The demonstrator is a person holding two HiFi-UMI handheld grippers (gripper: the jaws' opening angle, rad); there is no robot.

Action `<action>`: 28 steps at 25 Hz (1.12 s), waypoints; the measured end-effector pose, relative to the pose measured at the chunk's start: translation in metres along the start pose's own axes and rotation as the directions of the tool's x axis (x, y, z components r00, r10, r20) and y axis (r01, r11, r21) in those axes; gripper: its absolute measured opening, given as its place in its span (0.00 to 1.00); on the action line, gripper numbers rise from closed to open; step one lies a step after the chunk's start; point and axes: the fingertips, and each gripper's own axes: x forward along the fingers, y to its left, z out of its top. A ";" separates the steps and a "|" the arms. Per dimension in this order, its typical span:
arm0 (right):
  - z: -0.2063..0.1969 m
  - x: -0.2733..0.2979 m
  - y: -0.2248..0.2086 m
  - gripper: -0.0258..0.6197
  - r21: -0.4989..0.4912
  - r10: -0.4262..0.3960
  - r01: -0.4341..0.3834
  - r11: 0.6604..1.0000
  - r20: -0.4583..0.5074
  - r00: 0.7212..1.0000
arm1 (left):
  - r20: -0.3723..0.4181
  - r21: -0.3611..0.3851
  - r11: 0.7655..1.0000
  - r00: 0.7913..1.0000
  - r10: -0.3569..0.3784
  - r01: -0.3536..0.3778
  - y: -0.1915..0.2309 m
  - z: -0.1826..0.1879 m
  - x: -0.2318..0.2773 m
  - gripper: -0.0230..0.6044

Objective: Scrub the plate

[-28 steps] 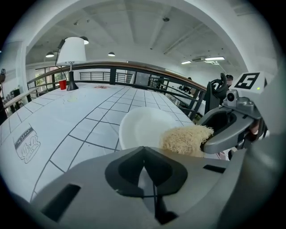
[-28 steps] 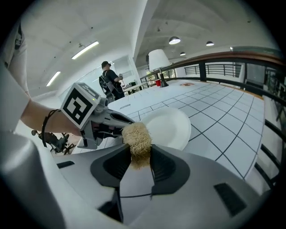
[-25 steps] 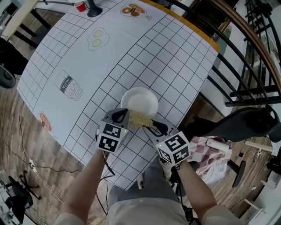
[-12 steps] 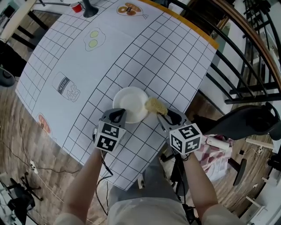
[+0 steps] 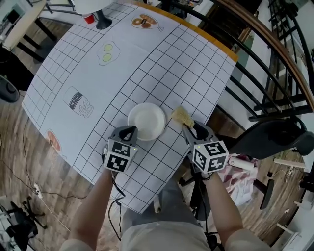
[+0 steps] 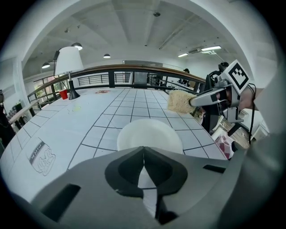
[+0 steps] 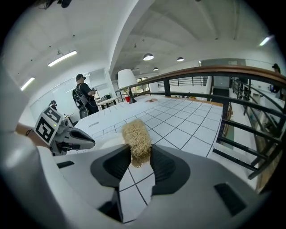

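Filling most of the head view: a round table under a white cloth with a black grid (image 5: 162, 73) and printed food pictures. Cut off at the far edge of the picture: the white shade of a black-footed lamp (image 5: 104, 12), with a small red cup (image 5: 89, 19) just to its left.

Lying toward the table's near right edge: a round white plate (image 5: 146, 121), its plain white face up. Largely hidden behind the gripper body in the right gripper view.

At the plate's near left rim: the left gripper (image 5: 131, 131), jaws pressed together on nothing. Touching the rim or just short of it, hard to tell.

Just right of the plate, with a small gap: the right gripper (image 5: 189, 128), clamped on a tan fibrous scrub pad (image 5: 180, 116). Resting on the cloth or lifted, not clear.

Beyond the right table edge: black railing (image 5: 274, 73). Far and left of the plate: wide open cloth.
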 end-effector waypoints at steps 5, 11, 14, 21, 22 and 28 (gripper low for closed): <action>0.032 -0.026 0.009 0.25 -0.033 -0.016 0.018 0.999 0.067 0.998 | 0.078 0.011 0.999 0.996 0.042 -0.043 0.004 0.029 -0.041 0.06; 0.080 -0.070 0.039 0.25 -0.064 -0.028 0.040 0.997 0.173 0.984 | 0.192 -0.021 0.996 0.977 0.091 -0.089 -0.001 0.062 -0.108 0.06; 0.108 -0.091 0.058 0.25 -0.088 -0.011 0.032 0.996 0.234 0.972 | 0.270 -0.008 0.993 0.956 0.117 -0.119 -0.004 0.086 -0.145 0.06; 0.169 -0.149 0.106 0.25 -0.179 0.044 0.024 0.984 0.364 0.930 | 0.445 0.039 0.980 0.882 0.158 -0.195 -0.013 0.149 -0.239 0.06; 0.178 -0.156 0.111 0.25 -0.190 0.052 0.023 0.981 0.384 0.922 | 0.470 0.039 0.978 0.868 0.163 -0.204 -0.013 0.160 -0.250 0.06; 0.219 -0.204 0.150 0.25 -0.249 0.121 0.004 0.969 0.484 0.867 | 0.583 0.067 0.966 0.796 0.163 -0.248 -0.025 0.202 -0.317 0.06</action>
